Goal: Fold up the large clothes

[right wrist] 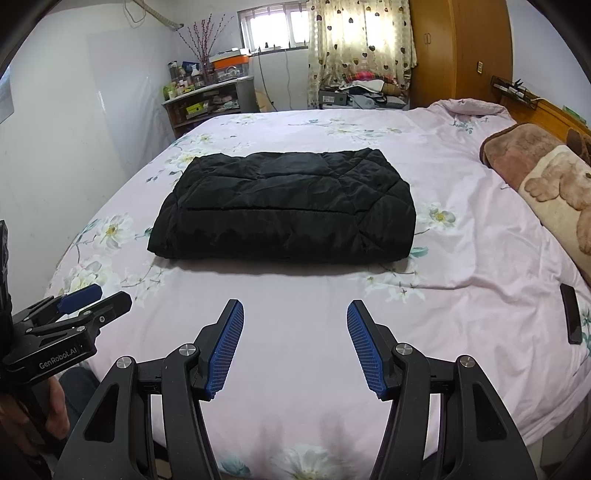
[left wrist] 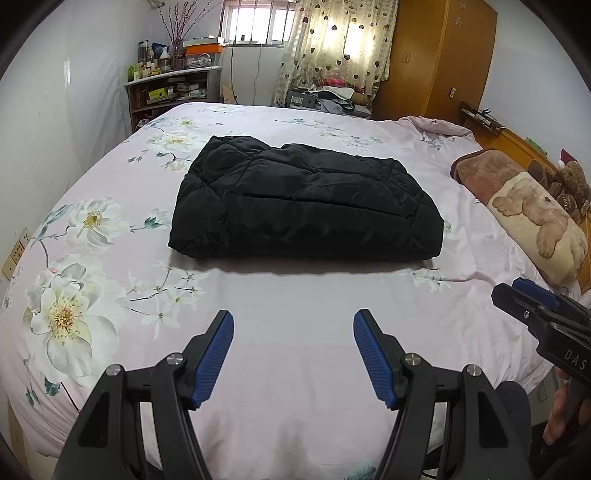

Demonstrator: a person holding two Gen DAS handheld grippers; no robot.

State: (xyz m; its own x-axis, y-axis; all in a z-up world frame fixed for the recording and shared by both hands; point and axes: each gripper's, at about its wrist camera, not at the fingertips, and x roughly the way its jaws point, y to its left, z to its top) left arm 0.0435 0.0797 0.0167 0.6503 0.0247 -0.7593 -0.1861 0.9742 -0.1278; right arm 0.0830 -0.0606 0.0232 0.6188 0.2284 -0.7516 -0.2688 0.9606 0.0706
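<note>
Black quilted jacket [left wrist: 306, 201] folded into puffy rectangle at twelve o'clock, smooth floral bedsheet [left wrist: 295, 332], left gripper [left wrist: 293, 325] and right gripper [right wrist: 295, 314] both spread apart, empty

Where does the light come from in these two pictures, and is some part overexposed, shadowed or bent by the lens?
Left wrist view: daylight enters by the window, which is blown out white; the black jacket throws a soft shadow toward the camera. Right wrist view: the curtain glows; the bed edges curve from fisheye distortion, and the corners are black.
</note>
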